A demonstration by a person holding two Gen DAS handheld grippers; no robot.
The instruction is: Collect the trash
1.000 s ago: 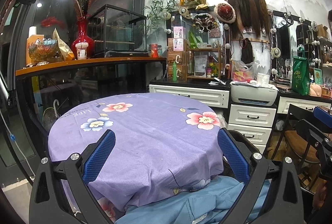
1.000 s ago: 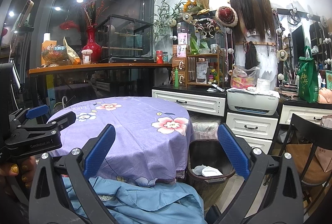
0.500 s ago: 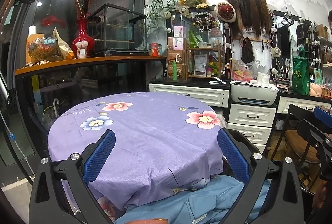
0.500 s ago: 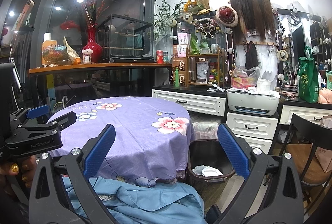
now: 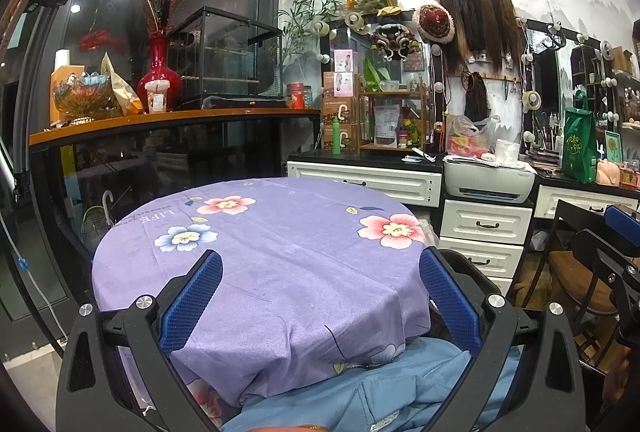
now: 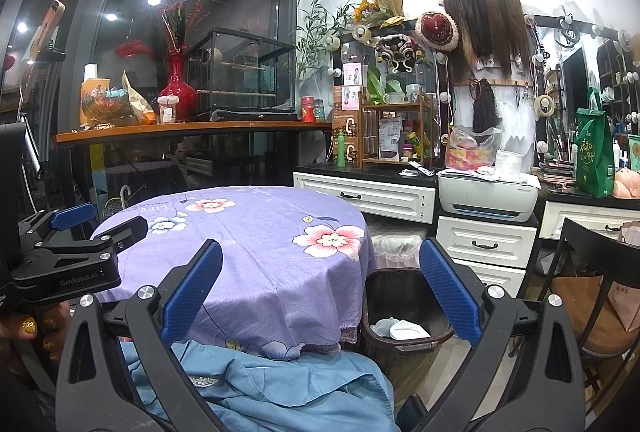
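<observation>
Lying in the bottom of a dark bin [image 6: 404, 316], a crumpled white wad of trash [image 6: 398, 328] was seen from the right wrist view; the bin stood on the floor just beside the round table [image 6: 240, 244], to its right and in front of white drawers [image 6: 486, 244]. The table was covered by a purple cloth with printed flowers. The right gripper [image 6: 320, 292] was held with its blue pads [image 6: 192, 292] spread wide and nothing between them, the bin showing just inside the right pad. The left gripper [image 5: 320, 304] was likewise held wide and empty, aimed over the near edge of the tablecloth [image 5: 260, 252]. Blue fabric [image 6: 256, 384] was seen bunched below both grippers at the table's near edge. A printer [image 6: 488, 195] was set on the drawers, and a black chair [image 6: 592, 292] stood at the far right.
</observation>
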